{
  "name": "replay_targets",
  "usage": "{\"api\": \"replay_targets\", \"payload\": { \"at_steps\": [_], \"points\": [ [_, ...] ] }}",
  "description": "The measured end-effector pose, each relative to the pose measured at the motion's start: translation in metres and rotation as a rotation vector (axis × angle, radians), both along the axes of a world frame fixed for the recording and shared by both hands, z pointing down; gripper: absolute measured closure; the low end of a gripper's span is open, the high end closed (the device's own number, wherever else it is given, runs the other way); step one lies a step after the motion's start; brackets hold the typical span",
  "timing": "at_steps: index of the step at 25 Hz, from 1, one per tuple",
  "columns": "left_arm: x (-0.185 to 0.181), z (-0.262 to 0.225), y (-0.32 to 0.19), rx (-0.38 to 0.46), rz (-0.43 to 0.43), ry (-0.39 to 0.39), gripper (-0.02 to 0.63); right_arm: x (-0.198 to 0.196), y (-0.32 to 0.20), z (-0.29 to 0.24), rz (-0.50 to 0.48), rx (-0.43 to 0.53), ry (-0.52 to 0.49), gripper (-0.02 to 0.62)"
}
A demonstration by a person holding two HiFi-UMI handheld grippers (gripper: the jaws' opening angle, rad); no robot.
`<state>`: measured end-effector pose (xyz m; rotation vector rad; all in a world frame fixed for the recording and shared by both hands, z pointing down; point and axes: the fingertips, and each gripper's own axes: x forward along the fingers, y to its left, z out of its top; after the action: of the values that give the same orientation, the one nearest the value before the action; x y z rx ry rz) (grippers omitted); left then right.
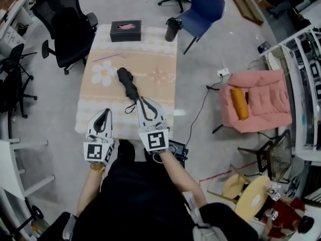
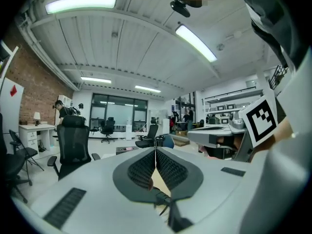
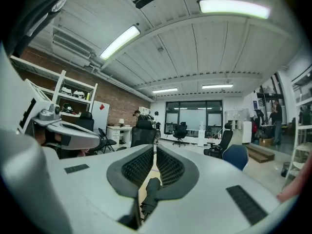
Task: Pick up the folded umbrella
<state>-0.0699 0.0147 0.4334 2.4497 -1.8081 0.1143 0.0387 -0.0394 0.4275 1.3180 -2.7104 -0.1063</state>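
Observation:
The folded black umbrella (image 1: 128,84) lies on the flowered beige tablecloth (image 1: 150,59), slanted, with its wrist strap (image 1: 131,107) trailing toward the near edge. My right gripper (image 1: 142,100) is shut and empty, its tips just short of the umbrella's near end. My left gripper (image 1: 107,111) is also shut and empty, over the table's near left part, apart from the umbrella. In the right gripper view the jaws meet (image 3: 155,149), and a dark rounded shape (image 3: 150,189), probably the umbrella, shows in the gap below them. The left gripper view shows closed jaws (image 2: 156,151).
A black tissue box (image 1: 125,30) and a black flask (image 1: 173,29) stand at the table's far edge. A black office chair (image 1: 67,29) is at the far left and a blue chair (image 1: 203,9) beyond the table. A pink armchair (image 1: 258,104) stands right, with a cable (image 1: 200,109) on the floor.

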Motion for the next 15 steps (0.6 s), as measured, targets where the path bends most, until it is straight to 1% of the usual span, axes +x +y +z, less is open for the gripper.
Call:
{"api": "replay_targets", "payload": {
  "at_steps": [3, 6, 10, 15],
  "points": [
    [-0.023, -0.008, -0.009, 0.014, 0.043, 0.014, 0.591, -0.025, -0.009, 0.008, 0.054, -0.018, 0.040, 0.578],
    [-0.046, -0.007, -0.015, 0.014, 0.071, 0.017, 0.592, -0.055, -0.020, 0.014, 0.086, -0.026, 0.048, 0.578],
    [-0.064, 0.001, -0.025, 0.008, 0.085, 0.017, 0.591, -0.083, -0.033, 0.017, 0.071, -0.009, 0.062, 0.578],
    [-0.082, 0.006, -0.040, -0.004, 0.050, 0.006, 0.592, -0.098, -0.052, 0.027, 0.048, -0.031, 0.073, 0.577]
  ]
}}
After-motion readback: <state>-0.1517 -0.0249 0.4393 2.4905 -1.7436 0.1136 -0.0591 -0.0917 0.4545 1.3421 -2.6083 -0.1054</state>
